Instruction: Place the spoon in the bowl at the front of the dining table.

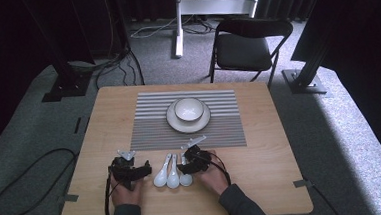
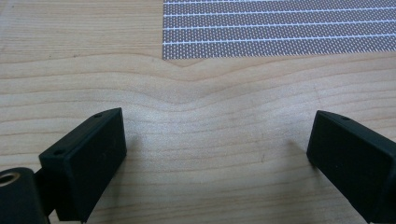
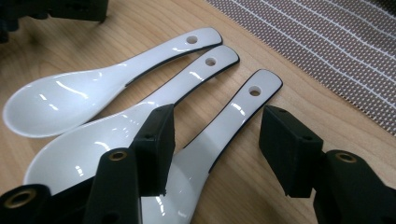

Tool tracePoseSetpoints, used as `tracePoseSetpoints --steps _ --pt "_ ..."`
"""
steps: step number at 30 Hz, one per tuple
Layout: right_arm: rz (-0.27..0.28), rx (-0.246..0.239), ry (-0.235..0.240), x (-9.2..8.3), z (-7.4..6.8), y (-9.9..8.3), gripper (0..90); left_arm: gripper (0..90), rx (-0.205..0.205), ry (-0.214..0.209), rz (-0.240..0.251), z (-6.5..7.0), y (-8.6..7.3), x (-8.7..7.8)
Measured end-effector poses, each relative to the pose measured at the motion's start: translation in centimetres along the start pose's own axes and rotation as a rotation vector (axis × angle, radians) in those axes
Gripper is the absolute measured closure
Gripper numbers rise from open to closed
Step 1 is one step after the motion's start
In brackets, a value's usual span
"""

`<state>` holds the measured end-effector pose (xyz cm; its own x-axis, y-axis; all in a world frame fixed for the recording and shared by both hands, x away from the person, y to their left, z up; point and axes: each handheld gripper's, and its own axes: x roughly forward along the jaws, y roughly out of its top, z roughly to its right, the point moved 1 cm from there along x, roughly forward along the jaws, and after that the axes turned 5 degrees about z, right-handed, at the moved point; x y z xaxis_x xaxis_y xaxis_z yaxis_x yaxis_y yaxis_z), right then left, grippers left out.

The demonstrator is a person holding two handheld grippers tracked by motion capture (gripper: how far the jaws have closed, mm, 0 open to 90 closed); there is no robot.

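Note:
Three white ceramic spoons (image 1: 173, 175) lie side by side on the wooden table (image 1: 264, 155), near its front edge, bowls toward me. My right gripper (image 3: 220, 135) is open and low over them. Its jaws straddle the handle of the rightmost spoon (image 3: 238, 109), beside the middle spoon (image 3: 198, 77) and the left spoon (image 3: 70, 98). In the high view the right gripper (image 1: 192, 161) sits at the right of the spoons. My left gripper (image 1: 130, 168) rests to their left. The left gripper (image 2: 217, 137) is open over bare wood with nothing between its jaws.
A grey striped placemat (image 1: 149, 125) lies in the middle of the table, its near edge (image 2: 280, 32) just ahead of the left gripper. On it stands a white plate (image 1: 175, 122) holding a white bowl (image 1: 188, 109). A black folding chair (image 1: 247, 46) stands beyond the far edge.

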<state>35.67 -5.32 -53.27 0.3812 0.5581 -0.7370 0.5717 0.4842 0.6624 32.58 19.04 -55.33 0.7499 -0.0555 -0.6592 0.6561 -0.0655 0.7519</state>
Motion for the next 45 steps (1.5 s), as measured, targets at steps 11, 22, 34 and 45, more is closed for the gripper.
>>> tracePoseSetpoints --steps 11,22,34,45 --pt "-0.018 -0.066 -0.063 0.6 -0.6 0.3 49.2 5.0 0.000 0.001 0.000 0.0 0.0 0.0" --pt "-0.016 -0.089 -0.102 0.5 -0.4 0.2 62.0 5.0 -0.001 0.000 0.000 0.0 0.0 0.0" --pt "-0.033 -0.072 -0.112 0.1 0.6 0.3 73.3 5.0 0.001 -0.001 -0.002 0.0 0.0 0.0" --pt "-0.020 -0.060 -0.110 -0.1 0.9 0.0 73.5 5.0 0.000 0.000 -0.002 0.0 0.0 0.0"
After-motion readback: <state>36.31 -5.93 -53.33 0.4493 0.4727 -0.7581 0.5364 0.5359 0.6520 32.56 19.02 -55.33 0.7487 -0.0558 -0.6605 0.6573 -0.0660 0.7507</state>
